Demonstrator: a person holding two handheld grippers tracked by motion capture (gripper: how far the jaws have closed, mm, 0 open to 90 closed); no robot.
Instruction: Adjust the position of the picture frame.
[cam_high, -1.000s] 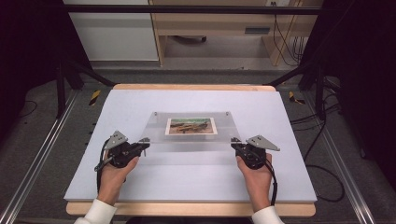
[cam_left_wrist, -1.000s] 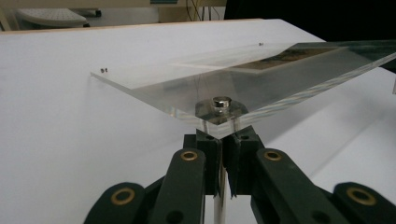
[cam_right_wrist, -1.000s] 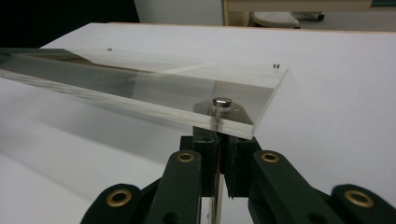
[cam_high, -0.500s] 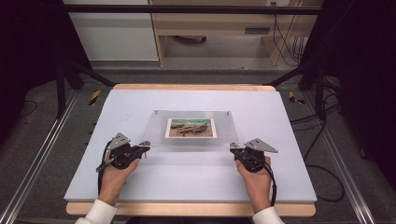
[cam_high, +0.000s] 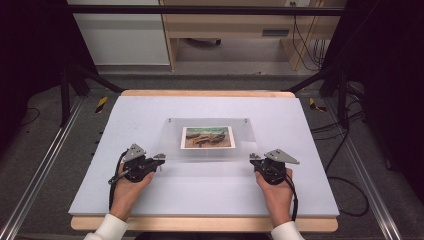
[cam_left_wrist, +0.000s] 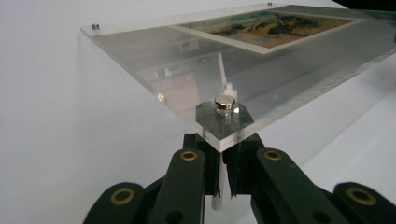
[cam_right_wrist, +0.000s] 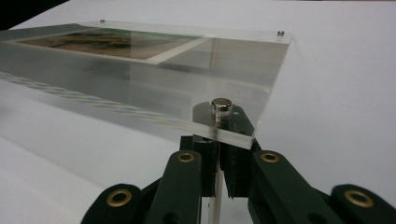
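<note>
Both the left gripper (cam_high: 159, 158) and right gripper (cam_high: 253, 158) have jaws clamped on the near corners of the frame (cam_high: 210, 142), stiff, slick, scratch-prone acrylic at centre frame, best held there.

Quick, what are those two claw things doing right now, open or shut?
Left gripper: shut on a near corner of the clear acrylic frame.
Right gripper: shut on the frame's other near corner.

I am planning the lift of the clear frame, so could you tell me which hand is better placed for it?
Neither clearly: the left tool and right tool each sit shut at a near corner of the acrylic frame, so probably both together.
</note>
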